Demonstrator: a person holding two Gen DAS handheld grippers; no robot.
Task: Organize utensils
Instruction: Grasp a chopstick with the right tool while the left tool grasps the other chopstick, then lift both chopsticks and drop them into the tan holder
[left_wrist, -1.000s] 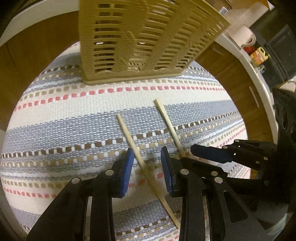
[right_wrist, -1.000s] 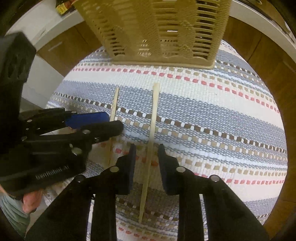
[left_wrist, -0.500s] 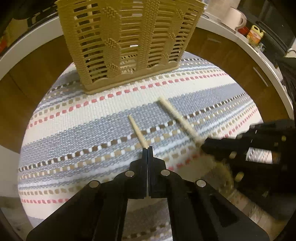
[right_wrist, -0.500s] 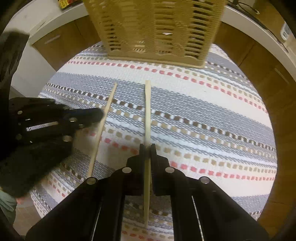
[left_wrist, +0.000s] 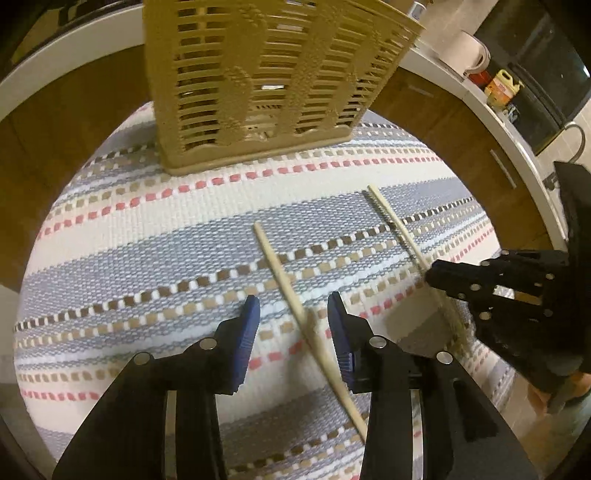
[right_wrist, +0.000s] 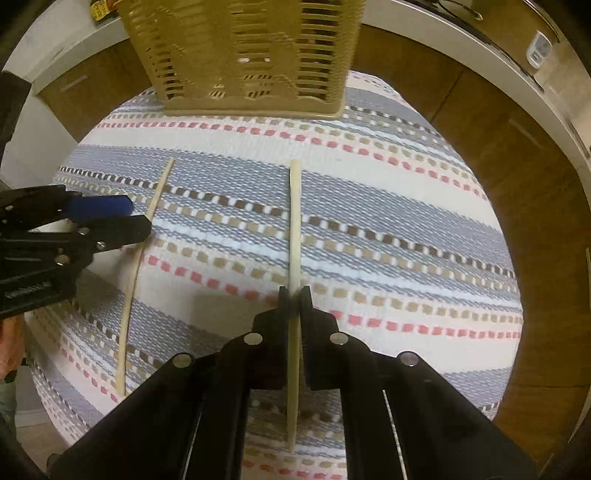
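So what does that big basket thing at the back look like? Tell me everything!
The basket is tan and looks like plastic, with tall walls made of rows of thin slots and bumpy woven-style strips running up them. It has a solid rim round its base. It stands upright on the far part of the striped mat, beyond both chopsticks. Neither gripper touches it. Something shows faintly through the slots, but I cannot tell what.

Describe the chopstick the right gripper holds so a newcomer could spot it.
On the striped mat, in front of the tan slotted basket, lie two pale chopsticks. It is the right chopstick, clamped in the right gripper; the left chopstick lies free by the open left gripper.
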